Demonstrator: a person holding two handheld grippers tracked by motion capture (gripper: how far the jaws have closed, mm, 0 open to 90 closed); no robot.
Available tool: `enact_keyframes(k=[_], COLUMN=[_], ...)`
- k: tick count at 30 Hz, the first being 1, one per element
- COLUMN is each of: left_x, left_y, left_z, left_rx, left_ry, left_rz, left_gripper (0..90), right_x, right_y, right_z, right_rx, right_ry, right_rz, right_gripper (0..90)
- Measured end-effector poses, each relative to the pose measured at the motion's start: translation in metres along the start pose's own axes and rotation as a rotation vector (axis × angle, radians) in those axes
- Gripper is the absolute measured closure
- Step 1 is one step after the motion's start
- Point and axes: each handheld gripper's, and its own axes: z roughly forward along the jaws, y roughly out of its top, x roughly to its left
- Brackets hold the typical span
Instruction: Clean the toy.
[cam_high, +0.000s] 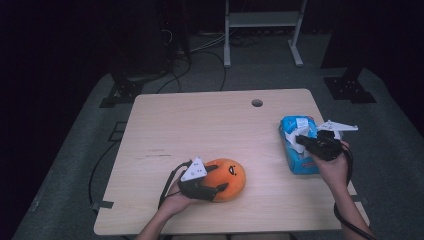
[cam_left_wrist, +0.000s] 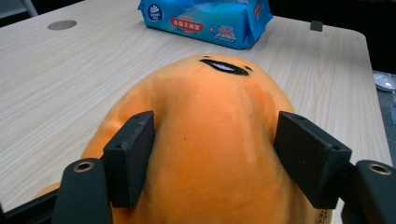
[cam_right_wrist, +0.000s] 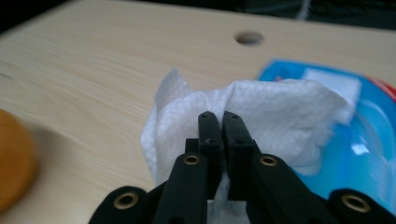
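An orange plush toy (cam_high: 229, 176) with a small face lies on the wooden table (cam_high: 200, 125) near its front edge. My left gripper (cam_high: 216, 191) has a pad against each side of it. In the left gripper view both black pads press into the toy (cam_left_wrist: 210, 102). At the right lies a blue pack of wipes (cam_high: 300, 162). My right gripper (cam_high: 300, 141) hovers over the pack's top end. In the right gripper view that gripper (cam_right_wrist: 219, 121) is shut on a white wipe (cam_right_wrist: 280, 107), which bunches up around the jaws above the pack (cam_right_wrist: 369, 140).
A round cable hole (cam_high: 257, 103) sits near the table's far edge. Bare wood stretches across the middle and left of the table. Cables trail from both grippers over the front edge. Dark stands and a white frame stand on the floor beyond.
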Motion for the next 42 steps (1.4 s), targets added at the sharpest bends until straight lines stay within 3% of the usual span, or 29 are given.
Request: enact_keyframes(k=[3, 4, 5, 6, 7, 8, 11, 17, 19, 21, 24, 25, 27, 28, 32, 36, 39, 41, 42], left_x=[0.001, 0.001, 0.001, 0.001, 0.001, 0.001, 0.001, 0.001, 0.001, 0.002, 0.003, 0.003, 0.003, 0.003, 0.003, 0.003, 0.003, 0.002, 0.002], left_y=[0.000, 0.000, 0.000, -0.001, -0.001, -0.001, -0.001, -0.002, -0.002, -0.002, -0.002, -0.003, -0.003, -0.003, -0.003, -0.002, -0.002, -0.002, -0.002], left_z=[0.000, 0.000, 0.000, 0.000, -0.001, -0.001, -0.001, -0.001, -0.001, -0.001, -0.001, -0.001, -0.001, -0.001, 0.000, 0.000, 0.000, 0.001, 0.001], left_rx=[-0.001, -0.001, -0.001, -0.002, -0.003, -0.003, -0.004, -0.007, -0.007, -0.005, -0.010, -0.009, -0.011, -0.011, -0.010, -0.011, -0.007, -0.009, -0.008], left_ry=[-0.001, -0.001, -0.002, -0.003, -0.003, -0.003, -0.001, -0.001, -0.002, -0.002, -0.005, -0.006, -0.008, -0.008, -0.008, -0.008, -0.005, -0.006, -0.006], left_rz=[0.000, 0.000, 0.000, -0.003, -0.002, -0.002, 0.003, 0.000, 0.001, 0.002, -0.003, -0.004, -0.004, -0.004, -0.001, 0.007, 0.015, 0.021, 0.022], left_gripper=[29.0, 29.0, 29.0, 29.0, 29.0, 29.0, 28.9, 28.7, 28.2, 28.1, 27.4, 27.4, 27.3, 27.3, 27.2, 27.1, 26.9, 26.9, 26.5], right_x=[0.018, 0.018, 0.032, 0.032, 0.045, 0.045, 0.065, 0.114, 0.135, 0.139, 0.154, 0.154, 0.160, 0.160, 0.162, 0.157, 0.151, 0.148, 0.149], right_y=[0.015, 0.015, 0.023, 0.023, 0.027, 0.027, 0.030, 0.025, 0.021, 0.020, 0.016, 0.016, 0.014, 0.014, 0.011, 0.009, 0.010, 0.010, 0.010], right_z=[-0.010, -0.010, -0.014, -0.014, -0.015, -0.015, -0.016, -0.016, -0.016, -0.017, -0.019, -0.019, -0.022, -0.022, -0.025, -0.017, -0.002, 0.008, 0.018], right_rx=[-0.030, -0.030, -0.027, -0.027, -0.030, -0.030, -0.030, 0.000, 0.009, 0.014, 0.031, 0.031, 0.045, 0.045, 0.078, 0.118, 0.136, 0.148, 0.164], right_ry=[0.062, 0.062, 0.104, 0.104, 0.156, 0.156, 0.226, 0.355, 0.418, 0.440, 0.536, 0.536, 0.612, 0.612, 0.688, 0.699, 0.664, 0.618, 0.556], right_rz=[-0.041, -0.041, -0.077, -0.077, -0.102, -0.102, -0.140, -0.251, -0.291, -0.296, -0.309, -0.309, -0.309, -0.309, -0.294, -0.279, -0.263, -0.272, -0.290], right_gripper=[87.0, 87.0, 87.0, 87.0, 87.0, 87.0, 86.9, 86.8, 86.8, 86.8, 86.8, 86.8, 86.8, 86.8, 86.8, 86.5, 86.4, 86.3, 86.0])
